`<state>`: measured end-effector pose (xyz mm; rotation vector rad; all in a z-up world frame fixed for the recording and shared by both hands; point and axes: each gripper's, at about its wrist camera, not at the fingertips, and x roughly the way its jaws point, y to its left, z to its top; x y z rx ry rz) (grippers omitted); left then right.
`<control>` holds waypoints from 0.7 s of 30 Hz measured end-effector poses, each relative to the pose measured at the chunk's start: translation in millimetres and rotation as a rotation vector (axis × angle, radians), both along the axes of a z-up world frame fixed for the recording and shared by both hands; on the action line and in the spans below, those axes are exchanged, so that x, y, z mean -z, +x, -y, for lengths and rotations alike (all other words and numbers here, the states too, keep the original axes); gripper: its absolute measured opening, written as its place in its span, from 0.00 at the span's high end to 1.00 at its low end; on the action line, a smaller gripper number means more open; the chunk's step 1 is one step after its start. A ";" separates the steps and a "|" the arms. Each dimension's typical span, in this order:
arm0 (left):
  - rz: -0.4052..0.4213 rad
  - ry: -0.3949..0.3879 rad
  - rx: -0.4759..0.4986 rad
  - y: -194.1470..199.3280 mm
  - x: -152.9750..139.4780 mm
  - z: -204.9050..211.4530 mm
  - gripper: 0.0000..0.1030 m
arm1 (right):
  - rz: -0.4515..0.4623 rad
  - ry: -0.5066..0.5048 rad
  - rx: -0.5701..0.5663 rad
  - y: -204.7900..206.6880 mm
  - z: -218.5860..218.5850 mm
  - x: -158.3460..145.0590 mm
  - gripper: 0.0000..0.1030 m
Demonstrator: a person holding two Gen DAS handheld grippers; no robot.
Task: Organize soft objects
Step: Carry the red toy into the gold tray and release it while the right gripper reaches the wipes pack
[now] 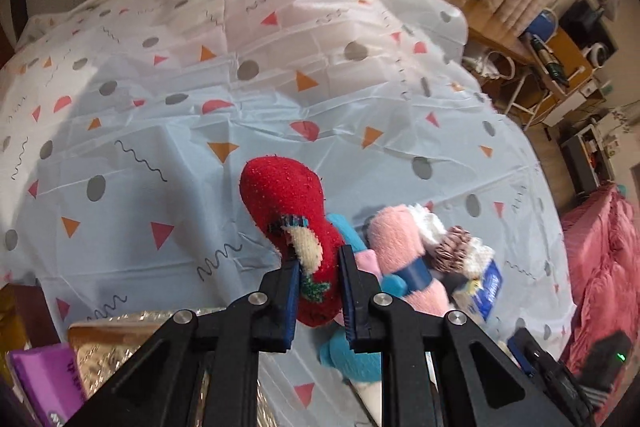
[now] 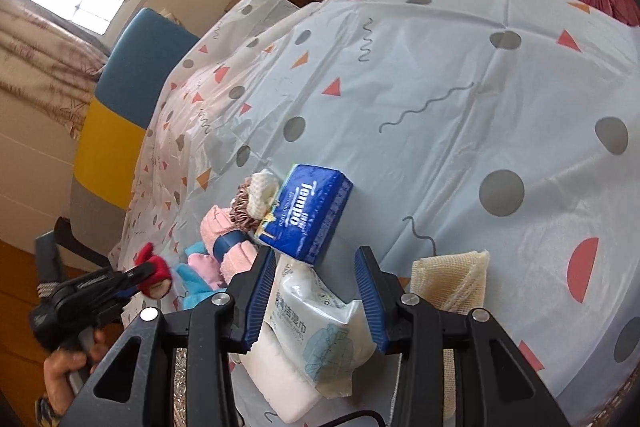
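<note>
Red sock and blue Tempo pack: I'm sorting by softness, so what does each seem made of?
Red sock: looks like fuzzy knit fabric, matte, with a nubbly pile and a cream knitted patch; it bends where the left gripper pinches it. Tempo pack: probably thin glossy plastic wrap, printed, faintly shiny; presumably tissues inside, though the contents are hidden.

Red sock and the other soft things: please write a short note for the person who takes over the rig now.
Left gripper: shut on the red sock, lifted above the table.
Right gripper: open, over the white wet-wipes pack, holding nothing.
On the tablecloth: pink sock, blue sock, Tempo tissue pack, beige mesh cloth.
Done: nothing sorted, as far as visible.
Left: place the red sock, then the rest.
</note>
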<state>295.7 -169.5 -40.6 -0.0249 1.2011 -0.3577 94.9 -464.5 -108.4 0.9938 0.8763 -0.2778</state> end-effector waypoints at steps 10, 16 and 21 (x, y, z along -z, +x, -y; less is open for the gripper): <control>0.106 -0.096 0.043 -47.0 -61.6 -25.3 0.82 | -0.097 0.058 -0.131 15.0 -17.9 23.0 0.52; 0.125 -0.127 0.039 -68.9 -72.6 -51.2 0.82 | -0.105 -0.111 -0.259 28.1 -46.8 8.4 0.44; 0.137 -0.130 0.030 -79.2 -79.0 -77.4 0.82 | -0.160 -0.258 -0.426 40.5 -83.1 6.7 0.38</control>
